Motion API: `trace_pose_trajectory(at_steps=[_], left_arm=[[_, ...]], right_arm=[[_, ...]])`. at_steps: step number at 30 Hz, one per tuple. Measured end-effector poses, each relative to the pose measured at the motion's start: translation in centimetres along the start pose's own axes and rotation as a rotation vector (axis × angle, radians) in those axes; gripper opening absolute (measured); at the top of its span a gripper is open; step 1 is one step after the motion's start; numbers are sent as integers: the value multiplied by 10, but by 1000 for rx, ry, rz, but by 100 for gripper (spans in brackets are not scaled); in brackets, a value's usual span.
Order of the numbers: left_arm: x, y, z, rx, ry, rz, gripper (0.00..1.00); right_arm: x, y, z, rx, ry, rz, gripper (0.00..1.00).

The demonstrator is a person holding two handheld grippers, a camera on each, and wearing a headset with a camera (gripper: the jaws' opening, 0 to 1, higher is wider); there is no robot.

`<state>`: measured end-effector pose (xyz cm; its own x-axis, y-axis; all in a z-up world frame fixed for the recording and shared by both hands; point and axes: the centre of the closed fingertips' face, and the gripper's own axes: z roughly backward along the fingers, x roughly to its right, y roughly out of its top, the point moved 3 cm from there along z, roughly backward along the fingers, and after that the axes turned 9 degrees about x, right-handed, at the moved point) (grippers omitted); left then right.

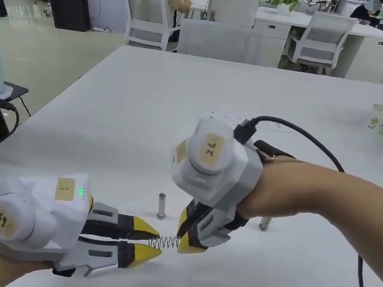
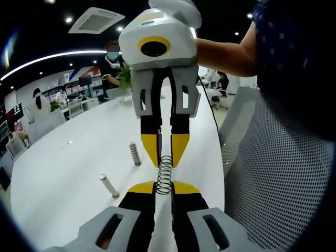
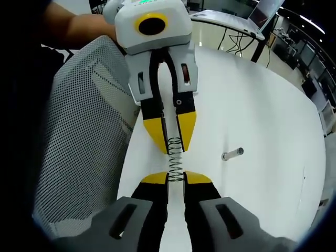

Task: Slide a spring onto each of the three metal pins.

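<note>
On the white bench (image 1: 119, 107), the left hand-held gripper (image 1: 155, 241), lower left, and the right hand-held gripper (image 1: 187, 238), lower centre, each pinch one end of a coil spring (image 1: 168, 242). Light and bendy, it is probably best gripped near an end. A bare metal pin (image 1: 161, 206) stands just above.

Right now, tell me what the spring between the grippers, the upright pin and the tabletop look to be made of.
The spring: thin bare metal wire, probably steel, grey with glints on its coils. The pin: metal, dull silver, with a smooth cylindrical side. The tabletop: white, matte and seamless, likely laminate or painted board; the look leaves that open.
</note>
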<state>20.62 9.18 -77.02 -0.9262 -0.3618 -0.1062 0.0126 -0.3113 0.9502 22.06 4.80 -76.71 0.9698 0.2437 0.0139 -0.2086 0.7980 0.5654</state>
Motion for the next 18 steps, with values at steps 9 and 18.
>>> trace_pose_trajectory(at_steps=[9, 18], left_arm=[[2, 1, 0, 8, -16, 11, 2], [3, 5, 1, 17, -20, 9, 2]], right_arm=[[-2, 0, 2, 7, 8, -4, 9], [-4, -8, -2, 3, 21, -24, 14]])
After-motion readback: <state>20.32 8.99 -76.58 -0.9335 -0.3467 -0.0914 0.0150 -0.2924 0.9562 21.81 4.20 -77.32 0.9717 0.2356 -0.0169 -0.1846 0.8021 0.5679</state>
